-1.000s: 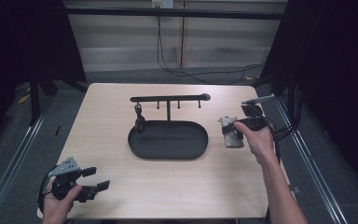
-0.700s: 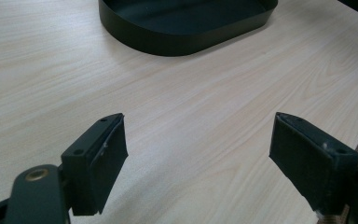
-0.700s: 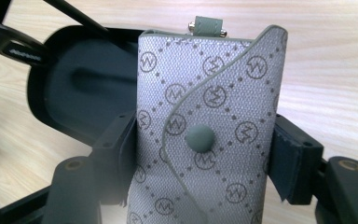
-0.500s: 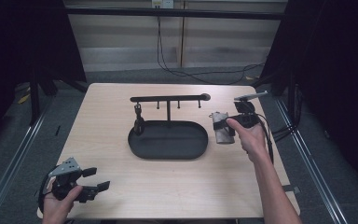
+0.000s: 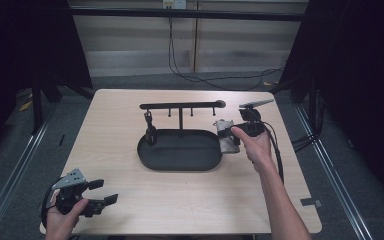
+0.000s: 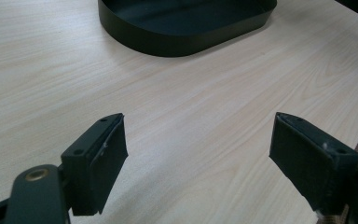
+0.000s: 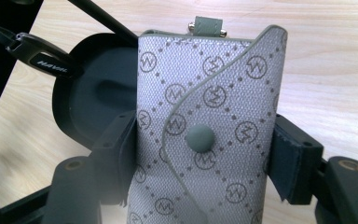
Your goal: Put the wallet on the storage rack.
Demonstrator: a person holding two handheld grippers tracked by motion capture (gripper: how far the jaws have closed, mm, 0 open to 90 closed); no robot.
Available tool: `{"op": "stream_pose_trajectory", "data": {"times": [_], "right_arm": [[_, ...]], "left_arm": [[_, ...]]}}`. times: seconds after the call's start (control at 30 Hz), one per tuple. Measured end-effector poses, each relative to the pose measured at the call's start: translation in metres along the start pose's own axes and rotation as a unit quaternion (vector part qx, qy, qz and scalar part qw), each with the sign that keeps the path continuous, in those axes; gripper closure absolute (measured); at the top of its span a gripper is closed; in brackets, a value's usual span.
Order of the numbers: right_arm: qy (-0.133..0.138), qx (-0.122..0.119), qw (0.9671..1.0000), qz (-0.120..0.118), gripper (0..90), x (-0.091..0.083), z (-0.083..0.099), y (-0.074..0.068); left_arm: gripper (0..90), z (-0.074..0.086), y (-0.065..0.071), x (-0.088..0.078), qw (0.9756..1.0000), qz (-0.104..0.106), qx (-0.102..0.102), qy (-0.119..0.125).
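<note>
The right gripper (image 7: 200, 158) pinches a grey monogrammed pouch (image 7: 209, 130) between its fingers; ahead lies the black tray (image 5: 180, 162). Likely best kept level. The left gripper (image 6: 214, 163) gapes, holding nothing.

The tabletop (image 5: 130, 115) is pale wood with a fine, straight grain. The oval tray (image 5: 180, 150) at its middle is matte black, as is the T-shaped rack (image 5: 180, 106) rising from it. The pouch (image 7: 209, 126) is grey woven fabric patterned with dotted diamonds and circled zigzag emblems, edged in grey-green piping, with a plain grey-green snap button (image 7: 200, 138). The right claw (image 7: 205, 158) and left claw (image 6: 209, 158) are black. A black tag (image 7: 42, 58) at 10 o'clock carries white lettering.
</note>
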State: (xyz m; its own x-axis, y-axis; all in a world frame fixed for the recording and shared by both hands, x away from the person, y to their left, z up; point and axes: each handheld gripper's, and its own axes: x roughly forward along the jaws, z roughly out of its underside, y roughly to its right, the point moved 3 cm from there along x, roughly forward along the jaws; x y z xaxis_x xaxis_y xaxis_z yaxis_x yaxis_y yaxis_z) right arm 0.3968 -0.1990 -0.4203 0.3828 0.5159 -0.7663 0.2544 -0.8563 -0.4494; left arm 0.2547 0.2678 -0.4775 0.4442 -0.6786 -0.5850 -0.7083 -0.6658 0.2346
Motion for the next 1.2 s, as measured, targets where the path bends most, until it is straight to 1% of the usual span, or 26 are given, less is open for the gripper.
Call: {"op": "stream_pose_trajectory", "data": {"times": [0.3, 0.4, 0.5, 0.57, 0.73, 0.83, 1.2], "right_arm": [[-0.005, -0.007, 0.9999, -0.010, 33.2, 0.022, -0.001, -0.013], [-0.008, -0.007, 0.9999, -0.010, 33.2, 0.028, 0.000, -0.013], [-0.005, -0.005, 0.9999, -0.012, 33.2, 0.033, 0.001, -0.014], [-0.005, -0.005, 0.9998, -0.016, 33.3, 0.037, 0.001, -0.014], [-0.010, -0.003, 0.9998, -0.017, 33.2, 0.047, 0.004, -0.015], [-0.010, -0.003, 0.9998, -0.019, 33.2, 0.050, 0.005, -0.014], [-0.019, 0.000, 0.9998, -0.010, 33.2, 0.068, 0.008, -0.016]], "left_arm": [[18.6, 0.000, 0.000, -0.001, 1.0000, -0.001, 0.000, 0.001], [18.6, 0.000, 0.000, -0.001, 1.0000, 0.002, 0.000, 0.001], [18.6, 0.000, 0.000, -0.001, 1.0000, -0.001, 0.000, 0.000], [18.6, 0.000, 0.000, 0.000, 1.0000, 0.001, -0.001, 0.001], [18.6, 0.000, 0.000, -0.001, 1.0000, -0.001, 0.000, -0.001], [18.6, 0.000, 0.000, 0.000, 1.0000, 0.002, -0.001, 0.001], [18.6, 0.000, 0.000, 0.000, 1.0000, 0.002, 0.001, 0.000]]}}
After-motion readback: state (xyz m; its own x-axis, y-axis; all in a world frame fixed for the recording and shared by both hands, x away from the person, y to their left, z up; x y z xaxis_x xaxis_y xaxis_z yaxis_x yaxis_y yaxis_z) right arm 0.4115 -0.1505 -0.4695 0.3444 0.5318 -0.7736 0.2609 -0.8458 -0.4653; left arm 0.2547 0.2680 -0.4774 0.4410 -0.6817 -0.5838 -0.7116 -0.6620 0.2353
